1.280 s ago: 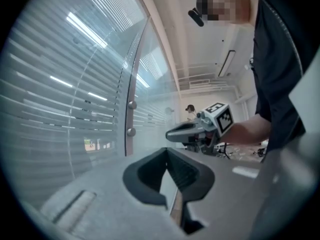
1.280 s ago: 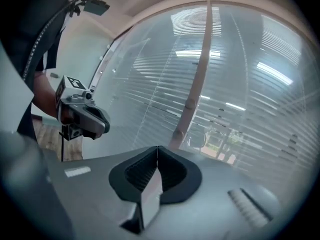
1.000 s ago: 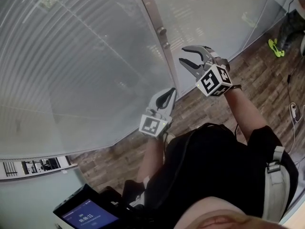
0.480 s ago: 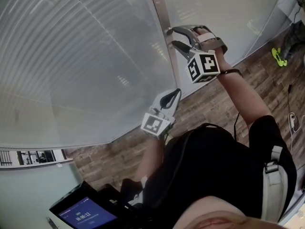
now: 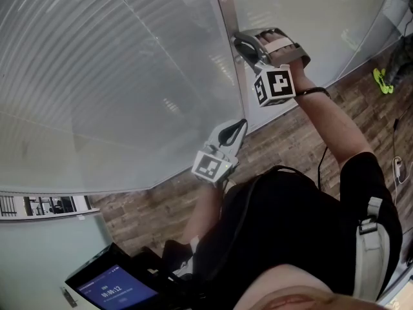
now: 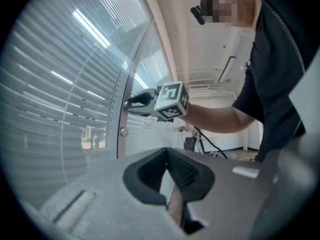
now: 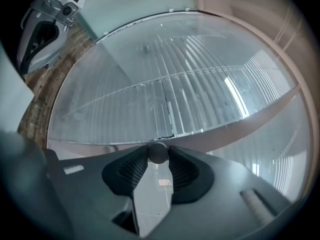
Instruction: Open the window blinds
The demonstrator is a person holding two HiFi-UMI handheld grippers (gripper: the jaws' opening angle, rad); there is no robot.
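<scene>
A: How is the left gripper point(image 5: 240, 125) set?

B: Clenched. Its tips meet with nothing between them, and it hangs low in front of the window, below the other gripper.

A: And starting from the far left?

B: At the bottom left corner sits a black tablet with a blue lit screen point(image 5: 113, 292). Above it, the pale horizontal-slat window blinds point(image 5: 97, 63) hang behind the glass and are lowered over the whole left pane.

A: What bounds that pane?

B: A slim, pinkish-silver metal post point(image 5: 226, 5) stands upright along its right edge. A small round grey metal knob point(image 7: 158, 153) juts from the post.

A: Is anything on it?

B: Yes, the right gripper point(image 5: 240, 44). It is raised to the post, and its jaws have just been closing. Its ribbed pads point(image 7: 131, 168) now pinch the knob from both sides, right at the tips.

A: Is that the only knob?

B: No. The left gripper view shows a second round metal knob point(image 6: 123, 131) on the same post, just under the gripped one. Nothing touches it.

A: And further right?

B: There is another pane, and more lowered slats point(image 5: 310, 11) cover it too. Below it, a brown wood-plank floor point(image 5: 290, 134) runs along the foot of the window. Something yellow-green point(image 5: 382, 81) lies at the far right, too small to tell what it is.
</scene>
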